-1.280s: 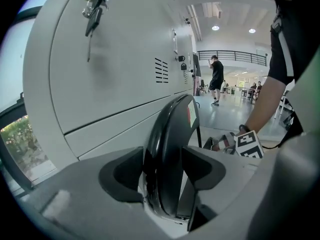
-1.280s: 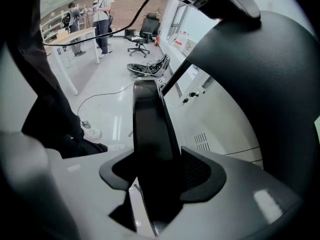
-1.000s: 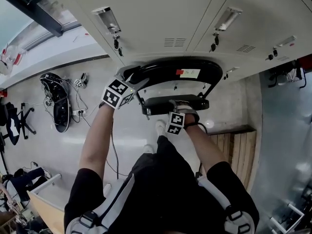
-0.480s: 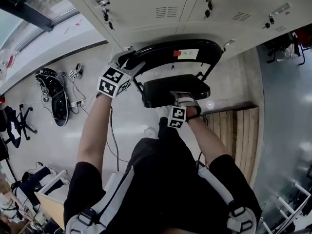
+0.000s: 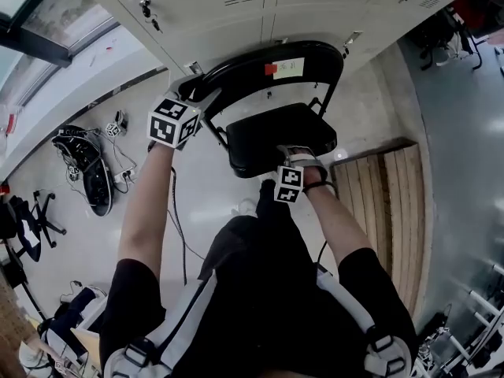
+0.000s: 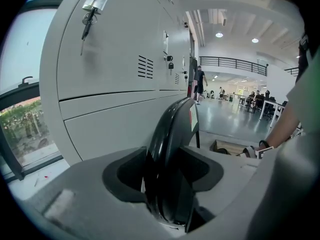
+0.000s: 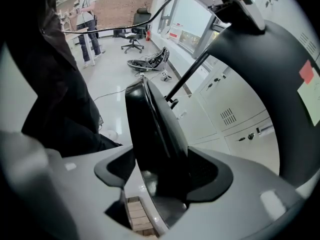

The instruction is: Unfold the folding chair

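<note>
The black folding chair stands on the glossy floor, close to the foot of a row of grey lockers. Its back is toward the lockers and its seat toward the person. The curved backrest runs side to side along the locker fronts and carries a yellow note with a red tag near its middle. The seat is swung out from the frame, its top face open to the head view and its front edge nearest the person. A slatted wooden board lies on the floor just to the right of the chair. A tangle of cables and black gear lies well off to the left.

The left hand-held gripper is at the left end of the backrest. Its jaws have just been closing, and in the left gripper view the edge-on backrest fills the gap and both pads sit against it, so it is clenched on the backrest. The right hand-held gripper points steeply down at the seat's front edge. Its jaws have just been opening: the seat edge stands between them, but floor shows through a gap on one side, so the grip is released.

The locker doors are closed, with keys hanging in several locks; their contents are hidden.
</note>
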A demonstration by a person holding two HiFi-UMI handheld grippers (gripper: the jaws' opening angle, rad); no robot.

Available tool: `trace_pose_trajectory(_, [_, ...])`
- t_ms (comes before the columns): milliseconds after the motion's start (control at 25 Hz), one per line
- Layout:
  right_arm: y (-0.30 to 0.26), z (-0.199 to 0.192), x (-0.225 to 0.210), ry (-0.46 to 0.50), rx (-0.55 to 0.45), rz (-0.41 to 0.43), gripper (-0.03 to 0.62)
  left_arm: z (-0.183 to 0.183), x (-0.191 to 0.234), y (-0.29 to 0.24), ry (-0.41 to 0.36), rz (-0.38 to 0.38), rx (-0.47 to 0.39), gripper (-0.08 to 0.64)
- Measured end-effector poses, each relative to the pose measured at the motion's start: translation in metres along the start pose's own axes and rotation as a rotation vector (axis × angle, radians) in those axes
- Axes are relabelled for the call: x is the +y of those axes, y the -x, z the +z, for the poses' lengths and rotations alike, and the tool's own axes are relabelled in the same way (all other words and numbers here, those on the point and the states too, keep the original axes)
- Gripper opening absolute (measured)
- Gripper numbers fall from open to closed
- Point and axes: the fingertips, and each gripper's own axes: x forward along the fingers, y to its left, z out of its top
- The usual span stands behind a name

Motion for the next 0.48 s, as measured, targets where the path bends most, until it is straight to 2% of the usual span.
trace_pose_trajectory(200, [0.000, -0.004, 0.006, 0.004, -0.008, -0.022, 0.313, 0.001, 0.002, -0.001, -0.001, -0.004, -0.013, 0.209])
trace_pose_trajectory(480, [-0.012, -0.020, 0.044, 0.036, 0.046, 0.020, 0.314, -0.007, 0.010, -0.013, 0.017, -0.006, -0.002, 0.207])
